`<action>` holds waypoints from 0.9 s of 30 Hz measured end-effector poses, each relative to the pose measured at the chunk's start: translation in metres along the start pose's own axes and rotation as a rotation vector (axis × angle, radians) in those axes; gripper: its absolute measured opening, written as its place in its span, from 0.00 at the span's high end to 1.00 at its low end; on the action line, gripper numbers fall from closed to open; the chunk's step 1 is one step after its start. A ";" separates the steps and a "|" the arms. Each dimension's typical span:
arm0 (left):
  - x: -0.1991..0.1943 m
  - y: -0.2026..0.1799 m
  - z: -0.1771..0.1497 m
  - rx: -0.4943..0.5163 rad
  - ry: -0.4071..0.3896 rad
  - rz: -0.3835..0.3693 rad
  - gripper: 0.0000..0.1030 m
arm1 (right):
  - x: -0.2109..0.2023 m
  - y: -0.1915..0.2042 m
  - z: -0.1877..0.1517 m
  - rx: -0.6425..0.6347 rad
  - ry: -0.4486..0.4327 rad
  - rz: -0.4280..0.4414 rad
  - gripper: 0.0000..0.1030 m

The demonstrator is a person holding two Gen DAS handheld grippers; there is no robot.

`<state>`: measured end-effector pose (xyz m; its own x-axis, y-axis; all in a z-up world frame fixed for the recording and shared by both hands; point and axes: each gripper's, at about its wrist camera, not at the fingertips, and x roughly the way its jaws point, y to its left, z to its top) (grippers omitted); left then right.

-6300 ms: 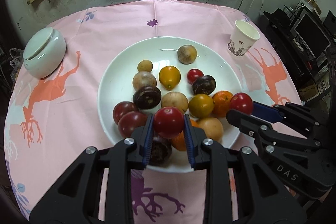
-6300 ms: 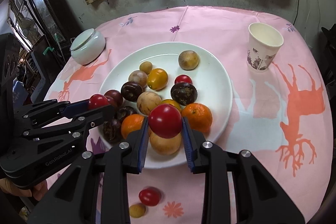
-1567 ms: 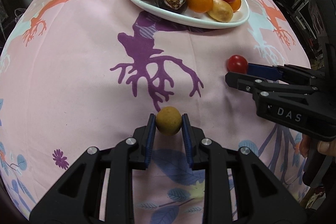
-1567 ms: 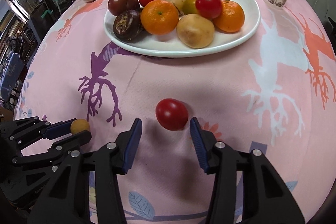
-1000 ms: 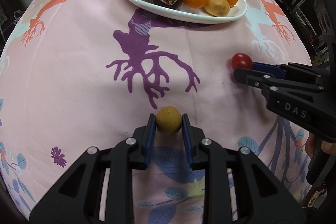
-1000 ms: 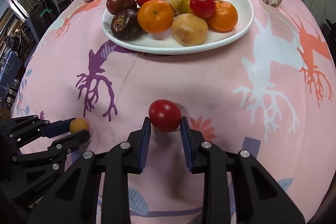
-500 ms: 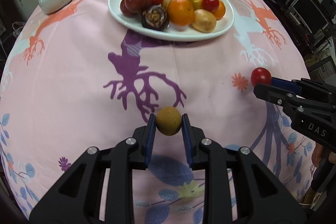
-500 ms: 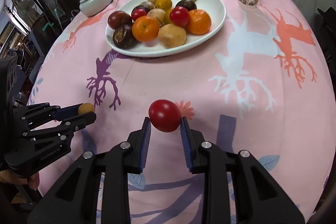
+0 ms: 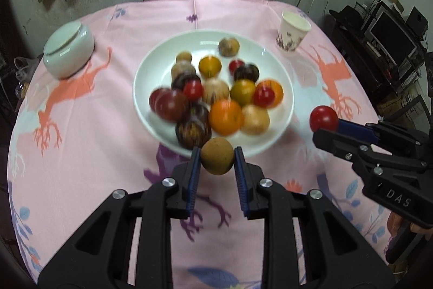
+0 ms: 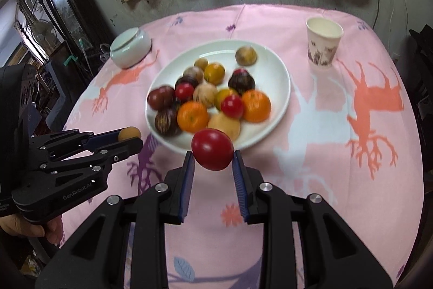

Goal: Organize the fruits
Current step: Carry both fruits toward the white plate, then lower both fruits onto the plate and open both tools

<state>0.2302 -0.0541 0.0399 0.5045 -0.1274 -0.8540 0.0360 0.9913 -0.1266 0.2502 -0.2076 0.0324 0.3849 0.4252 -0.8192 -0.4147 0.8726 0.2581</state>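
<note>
- While both hang above the worktop [image 9: 81, 159], left claw [image 9: 217, 159] pinches brown fruit [image 9: 217, 159] between its pads.
- Right claw [image 10: 212, 160] clamps red tomato [image 10: 212, 148], near plate [image 10: 273, 77] rim.

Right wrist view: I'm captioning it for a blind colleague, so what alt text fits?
The right hand-held gripper is shut on a red tomato above a pink tablecloth, facing a white plate piled with fruit. At left, the left hand-held gripper holds a small tan fruit.
</note>
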 end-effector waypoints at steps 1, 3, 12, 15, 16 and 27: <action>0.003 0.001 0.008 -0.002 -0.008 0.006 0.76 | 0.005 -0.001 0.008 0.000 -0.005 0.000 0.72; 0.008 0.004 0.020 -0.011 -0.017 0.011 0.76 | 0.016 -0.005 0.023 0.012 -0.006 0.006 0.72; 0.048 0.018 0.052 -0.037 0.002 0.039 0.76 | 0.067 -0.014 0.054 0.034 0.027 0.000 0.72; 0.058 0.022 0.057 -0.049 0.013 0.042 0.76 | 0.080 -0.014 0.059 0.030 0.044 -0.001 0.72; 0.060 0.023 0.057 -0.054 0.017 0.039 0.76 | 0.084 -0.013 0.059 0.028 0.050 -0.004 0.72; 0.055 0.027 0.058 -0.116 -0.002 0.092 0.29 | 0.081 -0.023 0.060 0.050 0.044 -0.035 0.68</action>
<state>0.3086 -0.0323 0.0187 0.5031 -0.0360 -0.8635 -0.1104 0.9883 -0.1055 0.3404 -0.1784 -0.0089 0.3617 0.3840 -0.8495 -0.3592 0.8983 0.2531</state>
